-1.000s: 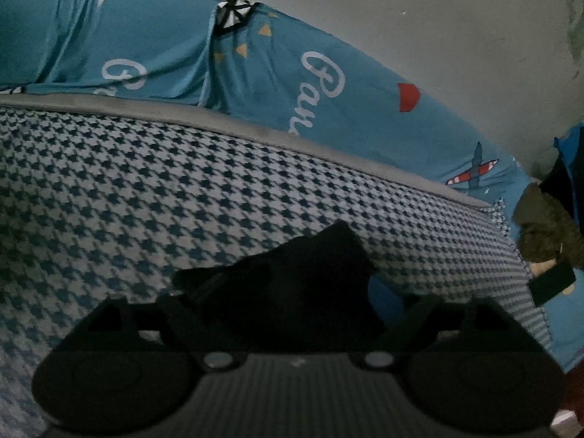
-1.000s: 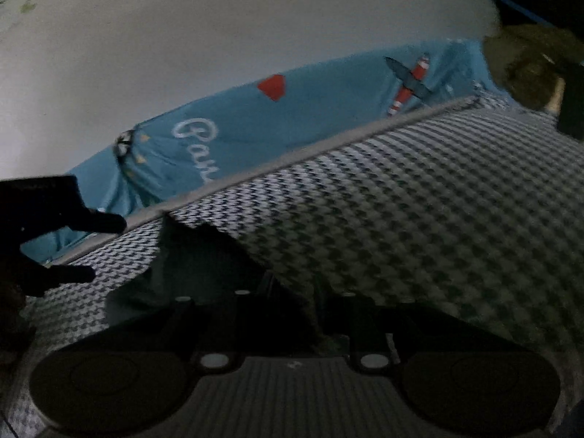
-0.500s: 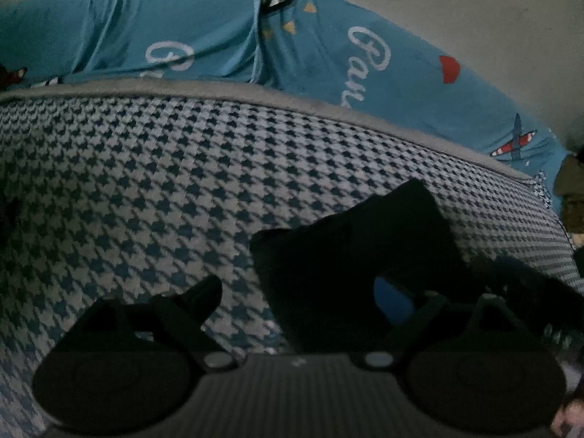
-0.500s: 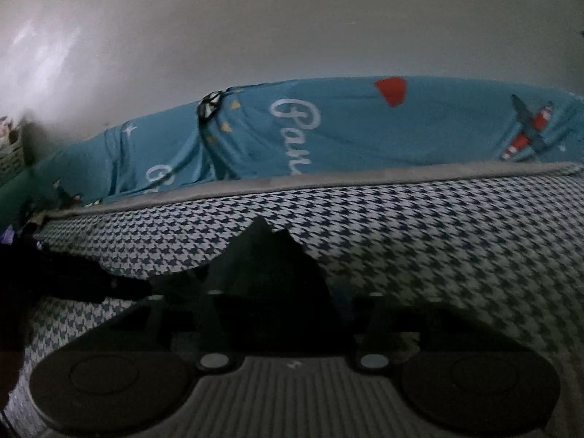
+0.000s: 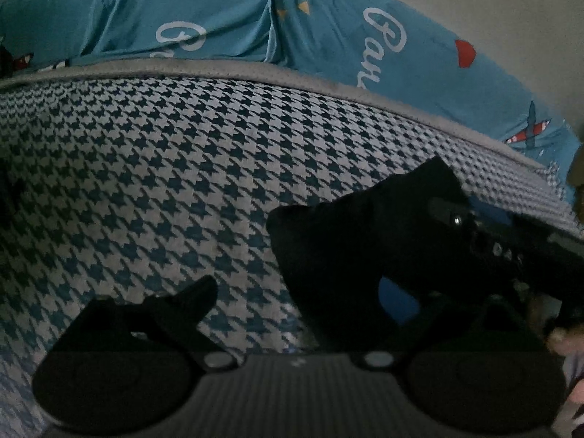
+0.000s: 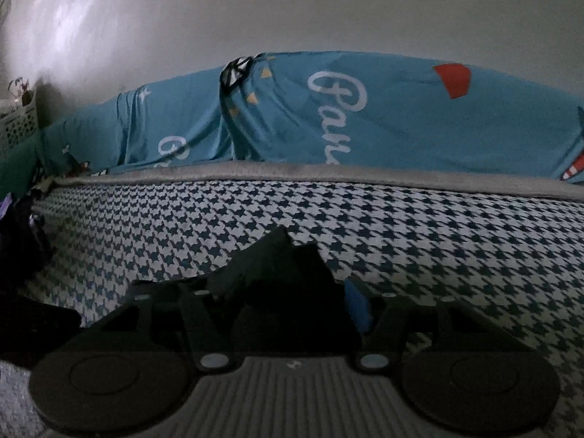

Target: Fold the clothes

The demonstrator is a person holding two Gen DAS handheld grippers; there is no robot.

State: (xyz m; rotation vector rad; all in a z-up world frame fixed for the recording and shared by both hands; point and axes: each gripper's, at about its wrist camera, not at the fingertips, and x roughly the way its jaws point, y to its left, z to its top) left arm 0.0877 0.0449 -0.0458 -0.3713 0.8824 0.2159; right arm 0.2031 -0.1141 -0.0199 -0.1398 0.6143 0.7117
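Garment (image 5: 350, 241), dark, on the houndstooth bed (image 5: 164, 182).
Left gripper (image 5: 303, 292) is spread, left finger clear of cloth; right gripper (image 6: 288, 292) pinches the garment.

Home bedroom, houndstooth mattress (image 6: 365, 226), teal printed bedsheet (image 6: 401, 124), plain wall (image 6: 292, 11)

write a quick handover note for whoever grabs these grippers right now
Left gripper: open, holding nothing; its left finger is over bare blanket, the dark garment is by its right finger.
Right gripper: appears shut on the garment, a bunched peak of it rising between the fingers.
Garment is on the houndstooth blanket, with blue bedding behind along the wall.
Done: how far folding has got cannot be told; too dark.
Left: regrip with the left, finish folding, lay flat.
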